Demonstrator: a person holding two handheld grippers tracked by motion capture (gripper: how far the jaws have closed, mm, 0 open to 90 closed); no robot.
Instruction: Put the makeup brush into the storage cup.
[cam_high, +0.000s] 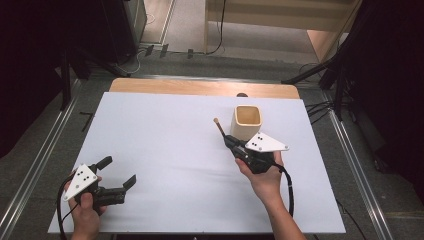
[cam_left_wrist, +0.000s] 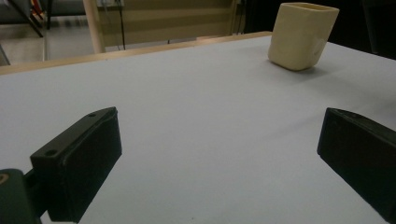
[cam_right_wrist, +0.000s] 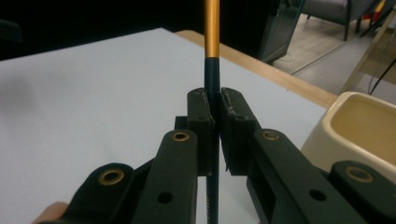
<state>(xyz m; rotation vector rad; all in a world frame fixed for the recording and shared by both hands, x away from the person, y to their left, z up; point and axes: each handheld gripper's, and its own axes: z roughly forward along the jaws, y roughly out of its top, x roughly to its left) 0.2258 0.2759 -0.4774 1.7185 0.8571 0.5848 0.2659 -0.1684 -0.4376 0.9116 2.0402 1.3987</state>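
My right gripper (cam_high: 231, 141) is shut on a thin stick, probably a brush (cam_high: 219, 127), that points up and away to the left, just left of a cream square cup (cam_high: 247, 121). In the right gripper view the brush handle (cam_right_wrist: 211, 56), dark below and orange above, rises from between the closed jaws, with the cup (cam_right_wrist: 359, 128) close at the right. My left gripper (cam_high: 119, 172) rests near the table's front left corner, jaws wide apart and nothing between them. In the left gripper view the cup (cam_left_wrist: 302, 35) stands far off at the upper right.
A white sheet (cam_high: 165, 150) covers the table, with a bare wooden strip (cam_high: 200, 87) along the far edge. Dark stands and cables (cam_high: 325, 75) surround the table on the floor.
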